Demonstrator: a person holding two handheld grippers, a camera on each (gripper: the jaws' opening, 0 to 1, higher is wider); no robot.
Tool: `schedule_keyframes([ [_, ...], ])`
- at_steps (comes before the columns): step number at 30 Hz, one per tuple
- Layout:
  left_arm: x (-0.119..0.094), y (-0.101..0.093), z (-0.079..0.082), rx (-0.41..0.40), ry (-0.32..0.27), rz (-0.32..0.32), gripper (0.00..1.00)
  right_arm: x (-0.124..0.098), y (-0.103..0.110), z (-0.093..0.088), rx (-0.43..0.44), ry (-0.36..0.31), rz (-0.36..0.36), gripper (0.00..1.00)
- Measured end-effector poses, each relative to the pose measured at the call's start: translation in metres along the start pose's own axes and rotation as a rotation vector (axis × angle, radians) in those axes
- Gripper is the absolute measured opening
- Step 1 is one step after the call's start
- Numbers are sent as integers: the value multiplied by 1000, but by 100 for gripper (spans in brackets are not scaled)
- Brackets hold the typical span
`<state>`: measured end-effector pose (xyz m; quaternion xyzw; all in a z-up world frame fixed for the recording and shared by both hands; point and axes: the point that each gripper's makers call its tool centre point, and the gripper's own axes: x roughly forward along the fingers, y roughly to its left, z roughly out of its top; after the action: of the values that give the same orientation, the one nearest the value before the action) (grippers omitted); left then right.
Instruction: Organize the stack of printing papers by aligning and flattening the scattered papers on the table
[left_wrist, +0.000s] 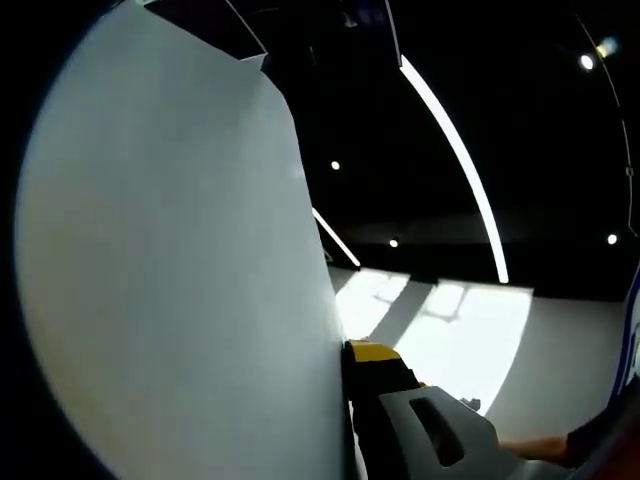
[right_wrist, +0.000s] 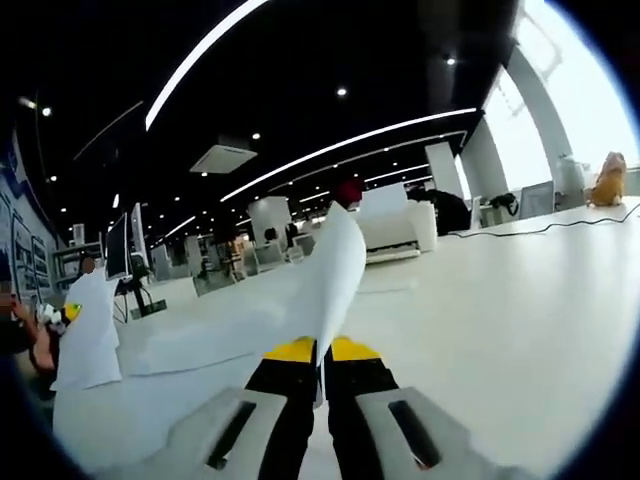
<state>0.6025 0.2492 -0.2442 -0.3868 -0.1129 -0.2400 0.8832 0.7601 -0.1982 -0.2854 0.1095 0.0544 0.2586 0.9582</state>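
Right gripper (right_wrist: 322, 352): its two black, yellow-tipped jaws are pressed together on the near edge of a sheet of paper (right_wrist: 325, 275), seen in the right gripper view.
Sheet of paper: white, curling upward from the jaws to a raised corner, its far part trailing down to the left onto the desk (right_wrist: 500, 300).
Desk: broad and white, running away to the right; a dark cable (right_wrist: 545, 226) lies across its far side.
Left gripper (right_wrist: 62, 312): seen at the left edge of the right gripper view, held in a person's hand, with a second white sheet (right_wrist: 88, 335) hanging at its yellow tips.
Left gripper view: the second white sheet stands upright very close to the camera, covering the left half; one yellow-tipped jaw lies right against the sheet's edge at the bottom, and the other jaw is hidden behind the paper, so I cannot tell whether the jaws are clamped.
Background: dark ceiling with long light strips (left_wrist: 455, 150), monitors and office furniture far off.
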Motion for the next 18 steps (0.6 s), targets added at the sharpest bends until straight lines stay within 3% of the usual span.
schedule_keyframes([
  [18,1,5,2,2,-2,-3,7,-5,35,20,42,-69,85,0],
])
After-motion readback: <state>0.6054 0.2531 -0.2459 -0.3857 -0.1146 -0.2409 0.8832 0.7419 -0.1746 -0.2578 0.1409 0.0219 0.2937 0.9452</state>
